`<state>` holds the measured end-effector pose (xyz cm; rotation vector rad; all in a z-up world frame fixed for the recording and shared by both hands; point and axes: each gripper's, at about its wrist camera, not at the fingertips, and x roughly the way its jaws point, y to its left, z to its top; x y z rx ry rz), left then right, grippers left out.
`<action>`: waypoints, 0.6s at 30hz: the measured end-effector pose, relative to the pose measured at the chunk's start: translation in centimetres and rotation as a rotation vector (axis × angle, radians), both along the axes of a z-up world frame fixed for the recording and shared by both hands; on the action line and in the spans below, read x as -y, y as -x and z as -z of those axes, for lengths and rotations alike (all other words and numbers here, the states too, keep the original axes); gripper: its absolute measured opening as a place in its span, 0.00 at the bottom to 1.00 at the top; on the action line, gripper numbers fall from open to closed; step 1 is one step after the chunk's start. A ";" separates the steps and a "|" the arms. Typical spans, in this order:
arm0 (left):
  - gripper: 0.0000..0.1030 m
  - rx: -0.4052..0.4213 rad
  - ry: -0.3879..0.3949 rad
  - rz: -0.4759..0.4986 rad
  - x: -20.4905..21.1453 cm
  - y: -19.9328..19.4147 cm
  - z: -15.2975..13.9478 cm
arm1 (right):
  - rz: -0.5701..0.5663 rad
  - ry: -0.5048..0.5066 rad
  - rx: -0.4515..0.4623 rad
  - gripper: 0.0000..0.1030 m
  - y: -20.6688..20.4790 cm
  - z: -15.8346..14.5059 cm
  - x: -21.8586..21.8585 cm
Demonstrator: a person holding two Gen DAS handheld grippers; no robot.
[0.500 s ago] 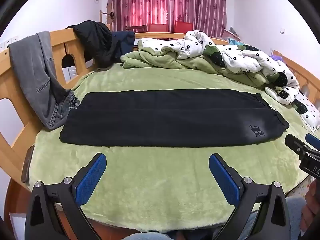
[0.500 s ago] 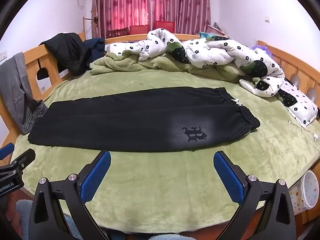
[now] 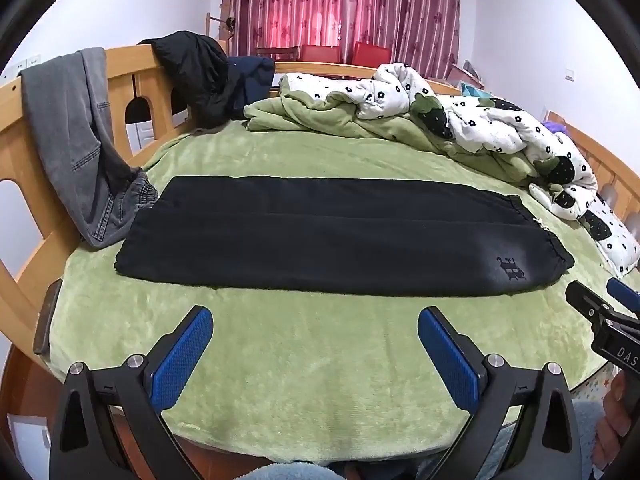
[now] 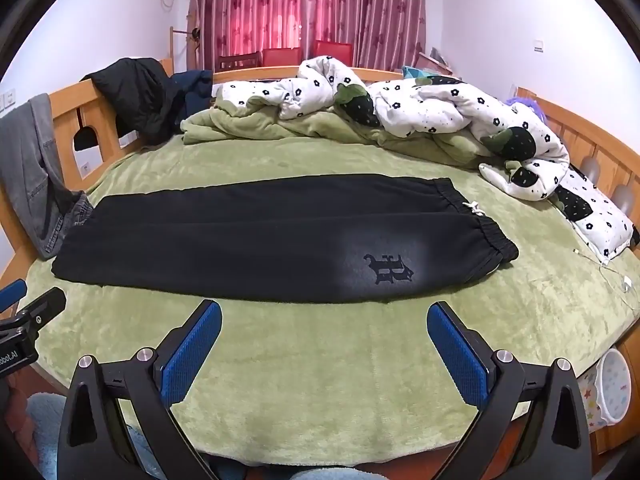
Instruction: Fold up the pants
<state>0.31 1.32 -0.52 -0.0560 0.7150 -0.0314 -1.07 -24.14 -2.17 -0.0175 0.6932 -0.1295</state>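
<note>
Both tool bodies — and the gray jeans (image 4: pixel 28 184) — run off frame.

black pants (image 3: pixel 328 236): 1 | tools: 2 – left tool (image 3: pixel 316 336), right tool (image 4: pixel 324 328) | grey jeans (image 3: pixel 76 136): 1

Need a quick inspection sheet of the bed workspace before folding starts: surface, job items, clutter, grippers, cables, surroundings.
Surface: green blanket covers the bed, bare near the front edge.
Job's things: black pants lie flat, legs together, waistband to the right, logo up.
Clutter: bunched flowered quilt at the back and right; grey jeans and dark jacket draped over the wooden rail.
Grippers: left gripper and right gripper open, empty, short of the pants.
Cables: white charger cable on the blanket at right.
Surroundings: red curtains, white walls.
</note>
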 end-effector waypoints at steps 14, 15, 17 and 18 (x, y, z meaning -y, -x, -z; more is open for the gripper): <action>1.00 -0.001 -0.004 -0.003 0.1 0.1 0.1 | -0.010 0.007 -0.002 0.98 0.0 0.5 0.0; 1.00 0.000 -0.003 -0.003 0.1 0.1 0.2 | -0.010 0.008 -0.003 0.98 0.0 0.5 0.0; 1.00 0.000 -0.004 -0.004 0.1 0.1 0.1 | -0.012 0.009 -0.004 0.98 0.0 0.6 0.1; 1.00 0.000 -0.003 -0.005 0.1 0.1 0.1 | -0.011 0.009 -0.004 0.98 -0.1 0.6 0.0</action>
